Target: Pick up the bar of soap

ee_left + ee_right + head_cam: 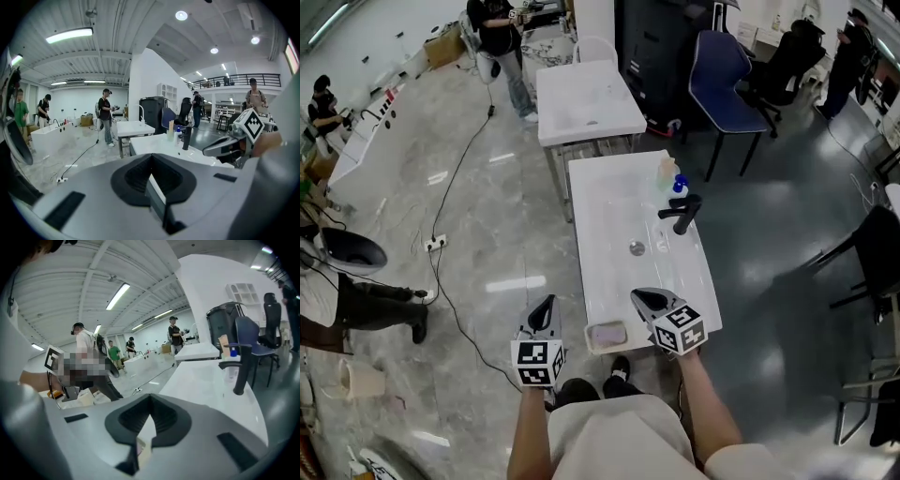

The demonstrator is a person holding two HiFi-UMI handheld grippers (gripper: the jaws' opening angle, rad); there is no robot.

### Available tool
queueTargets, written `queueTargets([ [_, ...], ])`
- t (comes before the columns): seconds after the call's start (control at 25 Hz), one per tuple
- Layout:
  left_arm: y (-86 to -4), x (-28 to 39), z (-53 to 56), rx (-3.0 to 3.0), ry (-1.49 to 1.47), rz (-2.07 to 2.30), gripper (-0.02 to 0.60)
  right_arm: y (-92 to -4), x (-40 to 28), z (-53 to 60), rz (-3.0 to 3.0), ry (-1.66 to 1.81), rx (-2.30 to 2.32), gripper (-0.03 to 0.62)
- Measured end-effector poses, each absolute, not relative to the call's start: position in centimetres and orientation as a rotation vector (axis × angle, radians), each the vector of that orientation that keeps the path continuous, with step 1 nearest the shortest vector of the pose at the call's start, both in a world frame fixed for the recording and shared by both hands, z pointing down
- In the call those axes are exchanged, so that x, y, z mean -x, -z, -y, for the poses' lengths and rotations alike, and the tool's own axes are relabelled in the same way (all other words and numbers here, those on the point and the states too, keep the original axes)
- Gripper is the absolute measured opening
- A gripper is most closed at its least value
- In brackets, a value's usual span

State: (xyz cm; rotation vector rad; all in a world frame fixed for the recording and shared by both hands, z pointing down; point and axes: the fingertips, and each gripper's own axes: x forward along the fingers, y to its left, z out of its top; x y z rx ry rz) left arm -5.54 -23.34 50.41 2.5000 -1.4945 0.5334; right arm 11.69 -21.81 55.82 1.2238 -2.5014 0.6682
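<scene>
grey jaws closed on both sides, soap lying in its dish

grey jaws of the left gripper (151,159) meet in one closed line in its own view, with nothing between them. the right gripper (150,401) is closed the same way, its jaws pressed together and empty.

in the head view both grippers sit at the lower middle of the frame. the left one hangs over the floor, off the near left corner of the white sink counter (605,202). the right one is over the counter's near end.

the pale pink bar of soap (607,333) lies in a white soap dish (592,348) at the near edge of the counter, between the two grippers and just left of the right one, untouched.

further up the frame, a round drain (637,248) sits in the basin. a black faucet (682,214) stands to its right, with a blue-capped bottle (678,184) just beyond.
</scene>
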Motion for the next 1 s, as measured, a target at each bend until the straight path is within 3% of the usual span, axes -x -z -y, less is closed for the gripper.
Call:
queueTargets([
  [1.0, -55.9, 7.5, 20.2, -2.363, -0.53, 1.522, 0.005, -63.1, -3.3, 16.4, 2.261, -0.363, -0.352, 0.008],
])
